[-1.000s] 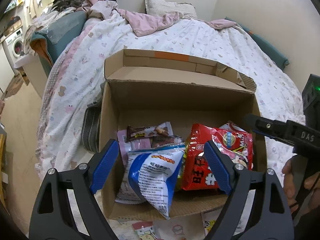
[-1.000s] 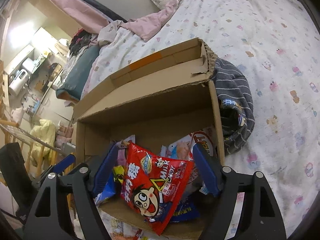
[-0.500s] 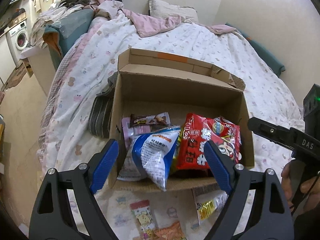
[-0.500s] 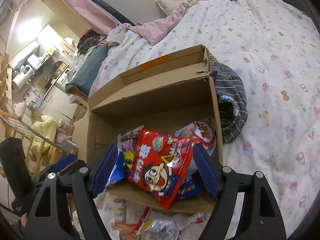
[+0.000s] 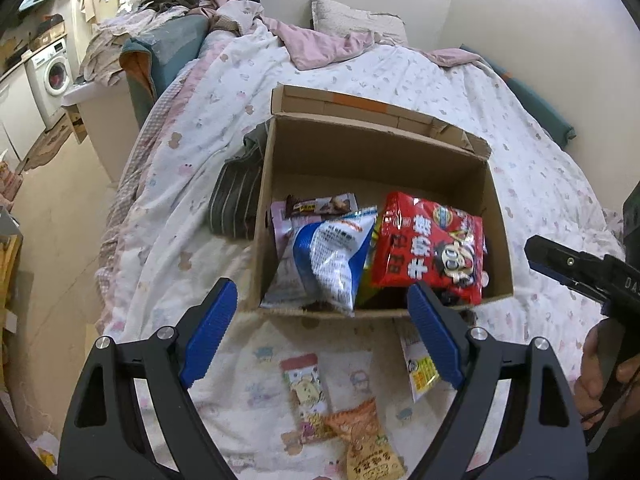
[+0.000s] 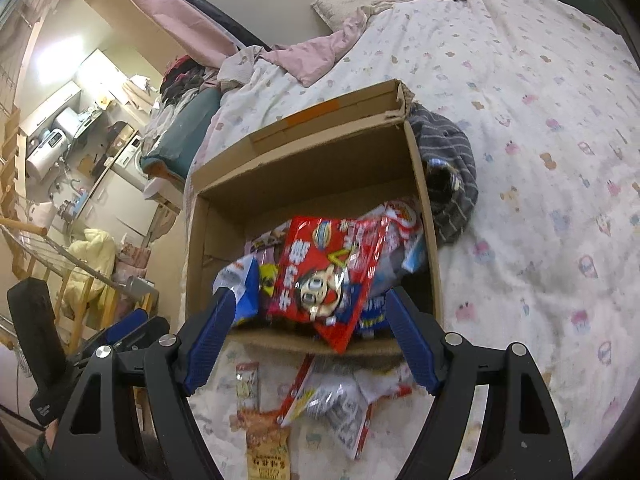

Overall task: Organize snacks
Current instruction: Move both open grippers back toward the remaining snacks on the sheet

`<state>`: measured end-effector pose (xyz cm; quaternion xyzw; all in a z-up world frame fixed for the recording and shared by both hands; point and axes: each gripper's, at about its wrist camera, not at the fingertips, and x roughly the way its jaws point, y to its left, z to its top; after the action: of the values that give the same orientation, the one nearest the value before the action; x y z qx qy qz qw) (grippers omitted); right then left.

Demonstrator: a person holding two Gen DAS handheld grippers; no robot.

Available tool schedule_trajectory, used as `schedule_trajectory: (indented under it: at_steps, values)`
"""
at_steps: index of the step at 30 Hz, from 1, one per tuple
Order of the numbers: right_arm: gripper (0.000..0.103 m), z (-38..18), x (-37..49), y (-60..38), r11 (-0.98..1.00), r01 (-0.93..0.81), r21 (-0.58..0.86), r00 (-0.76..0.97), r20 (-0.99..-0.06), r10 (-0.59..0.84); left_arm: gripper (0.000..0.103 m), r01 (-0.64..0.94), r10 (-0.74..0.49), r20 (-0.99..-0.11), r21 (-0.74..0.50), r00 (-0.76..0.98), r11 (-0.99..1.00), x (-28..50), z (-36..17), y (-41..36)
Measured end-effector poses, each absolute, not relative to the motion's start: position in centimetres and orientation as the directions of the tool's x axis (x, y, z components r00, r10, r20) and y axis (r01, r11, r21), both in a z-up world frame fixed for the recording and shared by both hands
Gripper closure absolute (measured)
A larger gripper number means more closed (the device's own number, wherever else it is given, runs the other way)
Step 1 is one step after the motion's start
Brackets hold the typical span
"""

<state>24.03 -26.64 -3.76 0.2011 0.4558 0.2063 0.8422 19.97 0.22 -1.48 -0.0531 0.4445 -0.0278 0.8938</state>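
An open cardboard box [image 5: 376, 152] [image 6: 320, 168] sits on the bed and holds several snack bags. A blue-and-white bag [image 5: 336, 256] and a red candy bag [image 5: 428, 252] [image 6: 328, 276] lean over its near wall. On the sheet in front lie a small cartoon packet [image 5: 304, 384] [image 6: 247, 384], an orange packet [image 5: 368, 440] [image 6: 267, 448] and a yellow-white packet [image 5: 420, 364]. Crinkled silver-and-red packets [image 6: 340, 400] lie there too. My left gripper [image 5: 320, 300] hovers open before the box, nothing between its fingers. My right gripper [image 6: 310, 304] [image 5: 568, 268] is likewise open and holds nothing.
A grey striped garment [image 5: 236, 196] [image 6: 452, 172] lies against the box's side. A pink blanket [image 5: 324, 44] and a pillow [image 5: 356, 20] are at the bed's head. The bed's edge drops to the floor on the left, near a washing machine [image 5: 52, 76].
Both grippers have drawn back and slightly up from the box, which now looks smaller and farther. The loose packets on the sheet have come into view. Jaws unchanged.
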Motion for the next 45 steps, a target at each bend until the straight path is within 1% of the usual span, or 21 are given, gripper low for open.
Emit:
schedule_trajectory:
  at_steps: [17, 23, 25, 30, 32, 34, 37, 42, 45]
  values:
    - [0.023, -5.3, 18.1, -28.6, 0.856, -0.104, 0.506, 0.477, -0.73, 0.49, 0.018, 0.013, -0.093, -0.818, -0.104, 0.567, 0.995, 15.2, -3.0, 0.3]
    - [0.023, -7.3, 17.4, -30.3, 0.874, -0.056, 0.482, 0.443, -0.773, 0.454, 0.018, -0.014, -0.075, -0.836, -0.098, 0.543, 0.995, 14.4, -4.2, 1.6]
    - [0.023, -7.9, 17.3, -30.8, 0.88, -0.032, 0.475, 0.43, -0.788, 0.441, 0.018, -0.031, -0.079, -0.843, -0.112, 0.532, 0.993, 14.3, -4.5, 2.1]
    - [0.023, -9.2, 17.7, -31.3, 0.869, 0.019, 0.495, 0.393, -0.802, 0.449, 0.018, -0.058, -0.052, -0.852, -0.096, 0.521, 0.994, 14.1, -4.9, 2.6]
    - [0.019, -9.6, 18.0, -30.8, 0.872, 0.02, 0.488, 0.379, -0.811, 0.445, 0.018, -0.069, -0.053, -0.852, -0.104, 0.52, 0.992, 14.2, -5.0, 2.8]
    - [0.017, -10.3, 18.4, -30.1, 0.879, 0.018, 0.476, 0.351, -0.827, 0.44, 0.018, -0.085, -0.052, -0.852, -0.113, 0.52, 0.99, 14.4, -4.9, 3.2]
    - [0.017, -11.7, 19.0, -28.6, 0.886, 0.021, 0.464, 0.279, -0.853, 0.44, 0.018, -0.104, -0.059, -0.854, -0.131, 0.516, 0.986, 14.6, -4.9, 3.8]
    - [0.017, -13.0, 20.6, -25.7, 0.842, 0.016, 0.539, 0.203, -0.826, 0.525, 0.018, -0.128, -0.08, -0.861, -0.165, 0.501, 0.978, 14.8, -5.2, 4.8]
    - [0.017, -13.7, 21.6, -24.0, 0.853, 0.006, 0.522, 0.176, -0.84, 0.513, 0.018, -0.128, -0.076, -0.861, -0.161, 0.503, 0.979, 14.6, -5.2, 5.1]
